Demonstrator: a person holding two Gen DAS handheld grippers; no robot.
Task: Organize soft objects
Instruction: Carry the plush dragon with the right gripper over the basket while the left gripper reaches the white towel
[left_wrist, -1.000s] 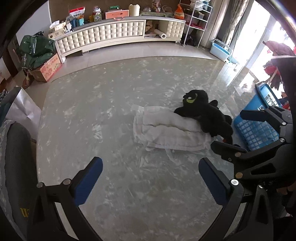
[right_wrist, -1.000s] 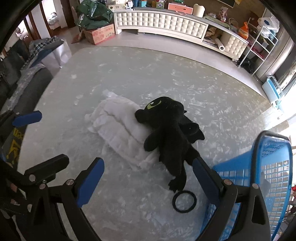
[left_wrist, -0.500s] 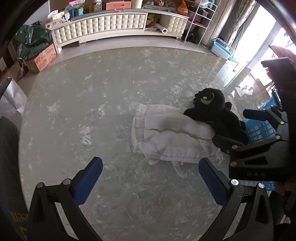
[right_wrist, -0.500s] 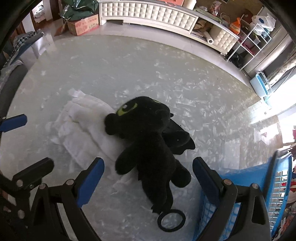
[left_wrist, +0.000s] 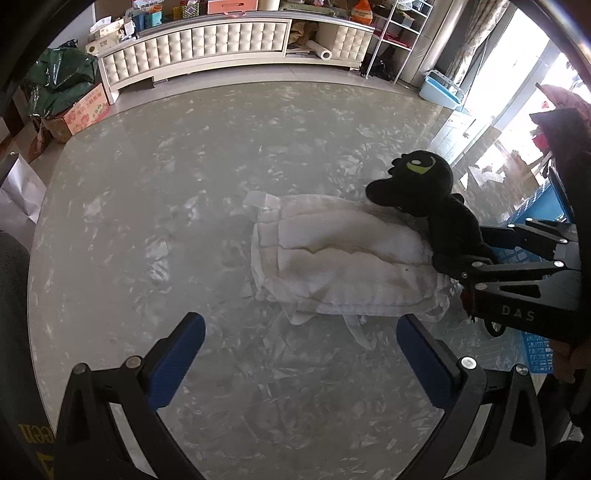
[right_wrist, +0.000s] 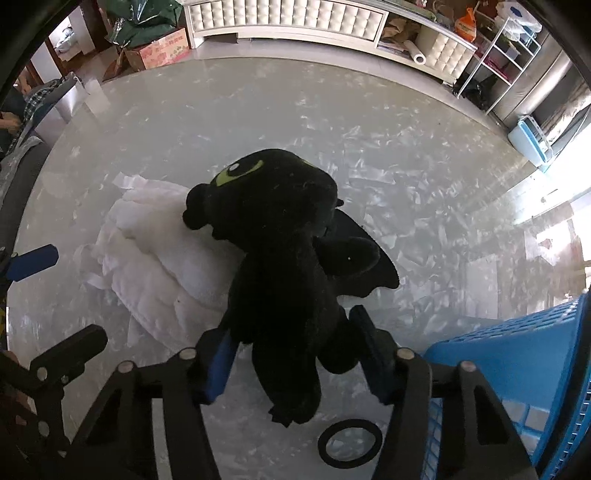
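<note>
A black plush dragon with green eyes lies partly on a folded white cloth on the grey marbled surface. My right gripper points down over the toy. Its jaws are closing, with the toy's lower body between them and both blue pads against its sides. In the left wrist view the same plush dragon rests on the right end of the white cloth. My left gripper hangs open just in front of the cloth, holding nothing.
A blue plastic basket stands at the right, close beside the toy. A black ring lies on the surface below the toy's tail. A white cabinet, a cardboard box and a wire rack line the far wall.
Both grippers have sunk closer to the surface. The right jaws have narrowed from wide open onto the plush dragon's body. The left jaws stay wide.
</note>
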